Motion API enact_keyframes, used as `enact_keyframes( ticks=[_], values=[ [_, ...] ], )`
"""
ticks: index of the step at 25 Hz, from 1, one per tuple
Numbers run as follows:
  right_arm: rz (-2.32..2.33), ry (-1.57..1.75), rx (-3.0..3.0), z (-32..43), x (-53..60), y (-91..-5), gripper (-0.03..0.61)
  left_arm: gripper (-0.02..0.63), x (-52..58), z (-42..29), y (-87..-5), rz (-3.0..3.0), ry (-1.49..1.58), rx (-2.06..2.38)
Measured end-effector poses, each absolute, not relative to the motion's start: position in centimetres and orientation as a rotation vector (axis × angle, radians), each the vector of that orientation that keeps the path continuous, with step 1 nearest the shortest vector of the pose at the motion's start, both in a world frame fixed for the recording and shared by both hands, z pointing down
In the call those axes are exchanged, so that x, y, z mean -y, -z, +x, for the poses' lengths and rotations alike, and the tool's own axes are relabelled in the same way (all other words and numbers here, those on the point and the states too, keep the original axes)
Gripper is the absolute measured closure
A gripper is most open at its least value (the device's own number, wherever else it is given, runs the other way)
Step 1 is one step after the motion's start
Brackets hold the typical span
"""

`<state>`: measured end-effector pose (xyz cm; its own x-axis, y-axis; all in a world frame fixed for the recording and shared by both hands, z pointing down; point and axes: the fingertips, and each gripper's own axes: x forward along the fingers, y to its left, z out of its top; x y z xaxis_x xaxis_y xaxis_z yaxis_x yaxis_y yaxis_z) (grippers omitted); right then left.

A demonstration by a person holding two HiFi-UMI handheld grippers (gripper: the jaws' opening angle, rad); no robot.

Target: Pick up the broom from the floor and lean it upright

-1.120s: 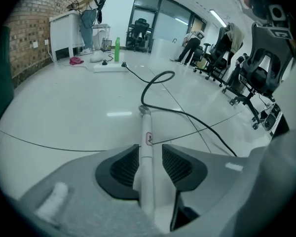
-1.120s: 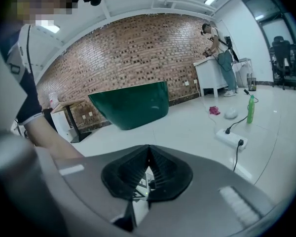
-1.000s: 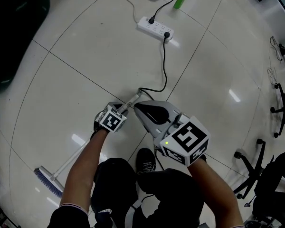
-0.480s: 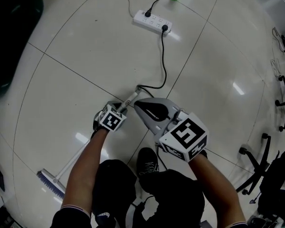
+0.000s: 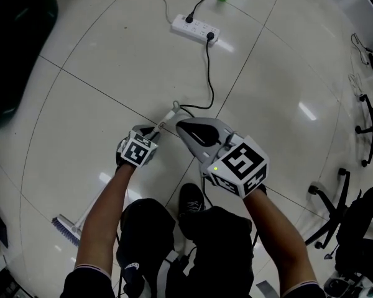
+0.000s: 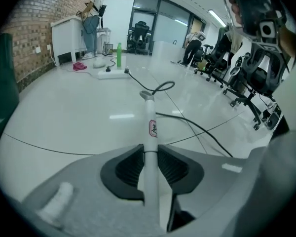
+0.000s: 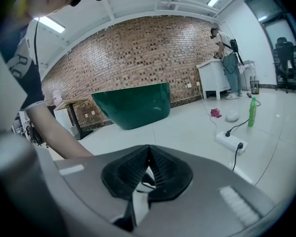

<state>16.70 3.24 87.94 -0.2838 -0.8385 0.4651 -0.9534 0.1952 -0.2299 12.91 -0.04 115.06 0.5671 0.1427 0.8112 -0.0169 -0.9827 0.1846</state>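
Grips the broom [image 5: 87, 211] near its handle's top with the left gripper [image 5: 156, 129], jaws having just closed onto the pole (brush head down on the floor [image 5: 112, 54], lower left). Holds the right gripper [image 5: 185, 128] just beside, empty jaws clenched together.

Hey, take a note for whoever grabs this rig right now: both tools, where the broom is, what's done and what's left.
Left tool: jaws have just been closing and now clamp the broom handle near its top end.
Right tool: shut, empty, held beside the left one.
Broom: brush head lies on the floor at the person's left. A cable runs past the handle's tip.
Done: handle grasped.
Left: raise the broom clear of the cable and lean it upright.
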Motion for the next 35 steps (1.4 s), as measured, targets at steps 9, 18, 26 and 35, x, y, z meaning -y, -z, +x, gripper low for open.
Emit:
enact_keyframes(
  ticks=[9, 18, 26, 35],
  values=[
    [1.759, -0.76, 2.222, 16.2, -3.9, -75.4, 0.577, 0.523, 1.8, 9.9, -100.2, 2.646, -1.344, -0.036],
    [1.652, -0.806, 2.307, 13.5, -1.1, -61.0, 0.577, 0.523, 4.6, 4.9, -82.7, 2.675, -1.337, 0.09],
    [1.557, -0.775, 2.396, 11.5, 1.8, -50.1, 0.577, 0.522, 8.5, 2.6, -68.3, 2.704, -1.265, 0.327],
    [1.388, -0.679, 2.514, 7.8, 6.9, -41.9, 0.577, 0.522, 13.3, -2.3, -56.9, 2.704, -1.112, 0.672]
  ],
)
